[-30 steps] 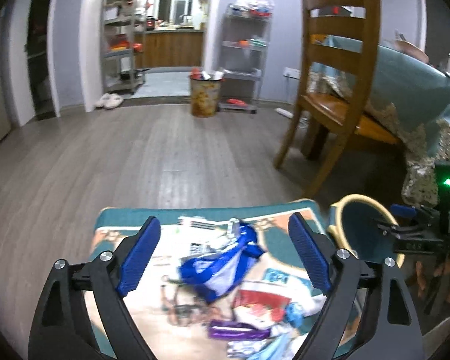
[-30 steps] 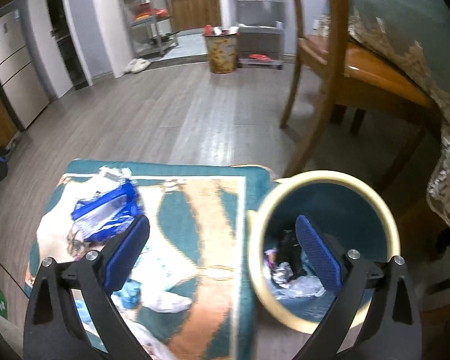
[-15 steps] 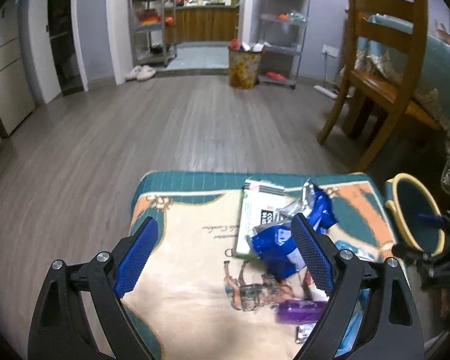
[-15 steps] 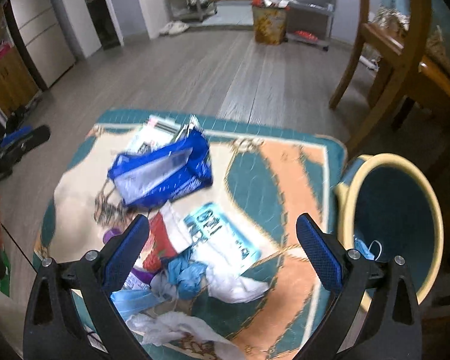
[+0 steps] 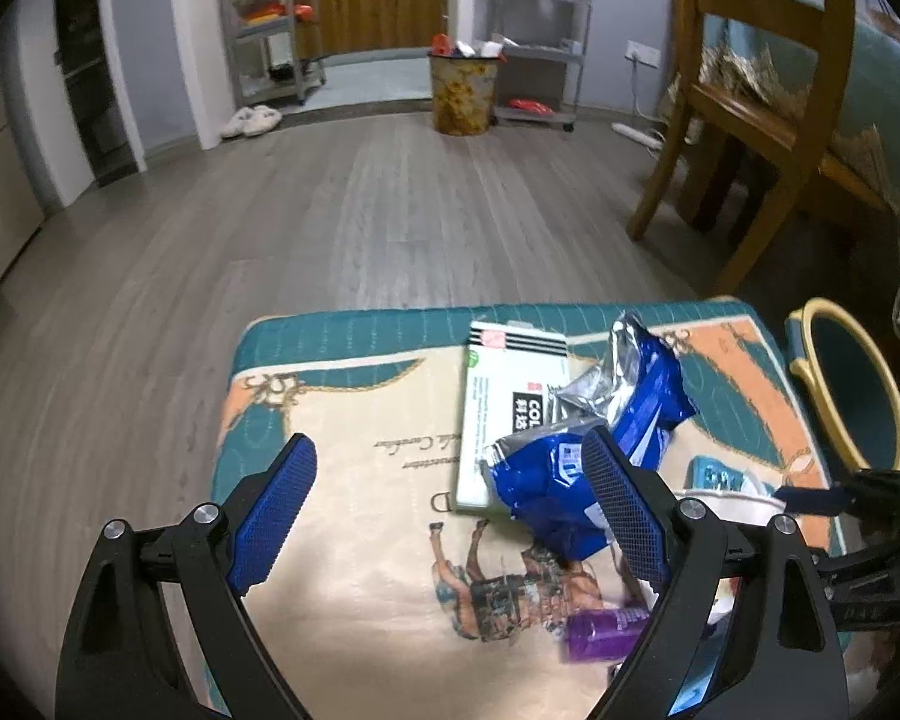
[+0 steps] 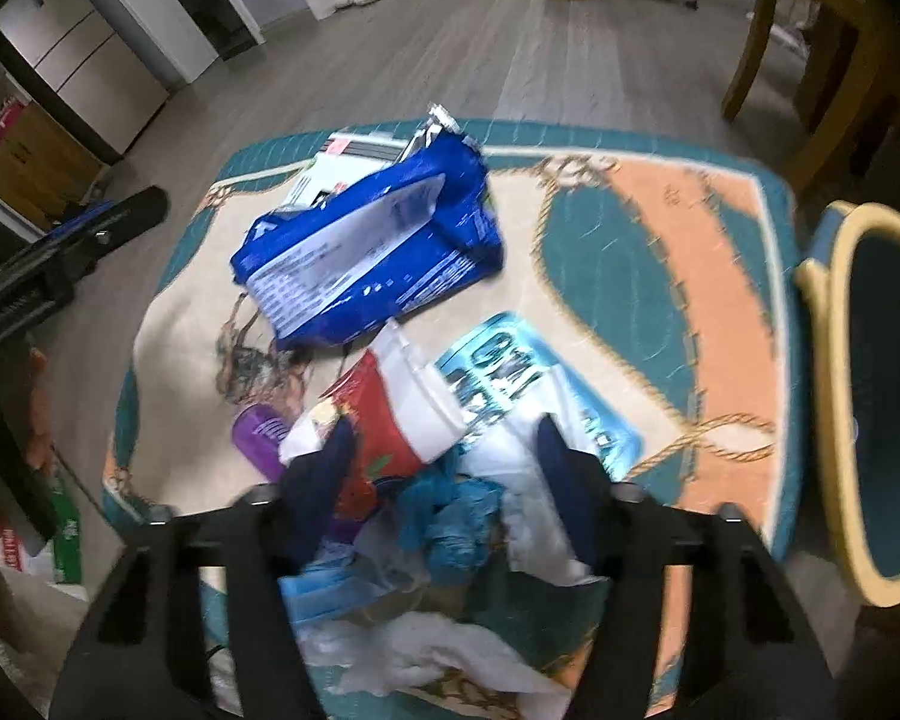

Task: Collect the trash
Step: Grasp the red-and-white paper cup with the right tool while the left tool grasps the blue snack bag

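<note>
Trash heap on the rug (image 6: 642, 276), bin (image 6: 870, 396) beside it.
My left gripper (image 5: 450, 516) jaws wide open by blue bag (image 5: 570, 480); right gripper (image 6: 444, 468) jaws open over wrappers (image 6: 402, 420).

Left wrist view looks level across the rug (image 5: 342, 456) toward the kitchen; right wrist view tilts down, nearer. Both share the blue bag (image 5: 546, 480) (image 6: 366, 258).
</note>
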`<state>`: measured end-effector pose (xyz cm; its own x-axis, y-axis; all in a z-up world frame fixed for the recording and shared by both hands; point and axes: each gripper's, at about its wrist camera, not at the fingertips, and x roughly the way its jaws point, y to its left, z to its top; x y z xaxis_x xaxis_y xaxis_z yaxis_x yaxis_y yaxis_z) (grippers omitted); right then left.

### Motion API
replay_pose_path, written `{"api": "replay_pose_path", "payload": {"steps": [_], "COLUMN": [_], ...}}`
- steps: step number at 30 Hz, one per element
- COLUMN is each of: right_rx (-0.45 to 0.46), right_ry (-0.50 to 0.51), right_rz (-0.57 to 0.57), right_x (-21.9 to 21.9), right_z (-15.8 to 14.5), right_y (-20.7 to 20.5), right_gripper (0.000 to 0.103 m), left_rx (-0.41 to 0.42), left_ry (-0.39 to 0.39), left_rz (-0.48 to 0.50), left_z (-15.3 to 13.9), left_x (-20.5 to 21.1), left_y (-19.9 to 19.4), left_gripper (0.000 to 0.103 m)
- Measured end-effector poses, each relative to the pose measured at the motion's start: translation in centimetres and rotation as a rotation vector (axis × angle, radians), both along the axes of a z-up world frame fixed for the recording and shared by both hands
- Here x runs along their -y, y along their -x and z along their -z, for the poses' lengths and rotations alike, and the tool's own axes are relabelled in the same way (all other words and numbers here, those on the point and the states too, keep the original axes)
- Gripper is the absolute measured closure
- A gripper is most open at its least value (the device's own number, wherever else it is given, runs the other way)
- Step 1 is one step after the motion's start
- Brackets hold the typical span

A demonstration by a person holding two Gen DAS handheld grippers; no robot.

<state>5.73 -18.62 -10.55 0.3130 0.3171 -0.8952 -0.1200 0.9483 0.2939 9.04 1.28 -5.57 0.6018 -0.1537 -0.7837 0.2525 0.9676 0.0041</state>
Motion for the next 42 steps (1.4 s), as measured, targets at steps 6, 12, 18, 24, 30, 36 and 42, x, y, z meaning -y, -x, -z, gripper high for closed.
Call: {"api": "replay_pose_path", "payload": {"steps": [6,12,18,24,30,36,42], "right_rx": [0.014,0.064,0.091,0.117,0.123,0.122,0.131], "right_ry": [-0.079,-0.127,-0.177,-0.162,-0.148,-0.135,-0.119], "right_rz": [-0.013,0.03,0.134,0.176,0.186,0.192,0.192], "right_x": [0.3,3.1,6.8,8.8,9.6,10.2,10.3], "right_z": [-1.2,-4.3,-6.6,-7.5,-7.4,-7.0,-7.3], "right_y": [0.2,0.7,0.3,0.0,-0.2,-0.5,-0.4], "right_gripper": [0.091,0.094,0.094,0.094,0.094,0.094,0.094], "left_rx": [-0.025,-0.035,-0.038,-0.061,-0.117,-0.161,-0.154], "left_ry": [-0.006,0.027,0.044,-0.013,-0.113,-0.134,-0.126], "left_rz": [0.046,0.082,0.159,0.213,0.214,0.213,0.218], "left_z": [1.3,1.6,1.9,3.4,5.8,6.6,5.6], "left_x": [1.4,2.9,5.5,7.9,8.8,8.6,8.3], "left_y": [-0.7,-1.5,-1.9,-2.5,-2.9,-2.8,-2.4], "left_gripper": [0.013,0.013,0.013,0.013,0.016,0.03,0.041]}}
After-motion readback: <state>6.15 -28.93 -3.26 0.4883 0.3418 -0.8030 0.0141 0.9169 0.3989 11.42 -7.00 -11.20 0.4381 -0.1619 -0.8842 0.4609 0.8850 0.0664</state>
